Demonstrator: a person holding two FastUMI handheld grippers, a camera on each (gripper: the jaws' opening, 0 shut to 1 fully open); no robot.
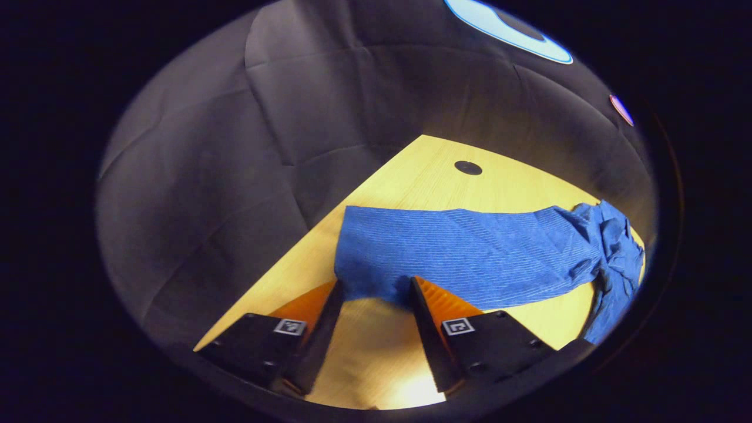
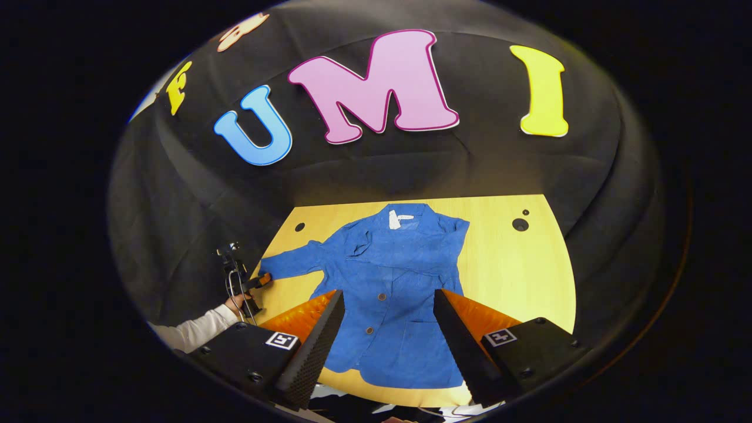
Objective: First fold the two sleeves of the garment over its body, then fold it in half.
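A blue buttoned jacket [image 2: 393,276] lies flat on the yellow wooden table [image 2: 517,276], collar far and hem near. One sleeve [image 2: 294,261] stretches out to the left; the other seems to lie folded across the chest. My right gripper [image 2: 388,295] hovers open over the lower body of the jacket. In the left gripper view the outstretched sleeve [image 1: 470,252] runs across the table [image 1: 411,182]. My left gripper [image 1: 376,285] is open, with the cuff [image 1: 367,267] at its fingertips. The right gripper view also catches the left gripper [image 2: 260,282] at that cuff, held by a hand in a white sleeve.
Round black holes sit in the tabletop at the far side [image 2: 520,224] [image 2: 299,227] [image 1: 468,168]. Black cloth walls close in on the table at the back and sides. Bare wood lies to the right of the jacket [image 2: 529,305]. The table's near edge runs just below the hem.
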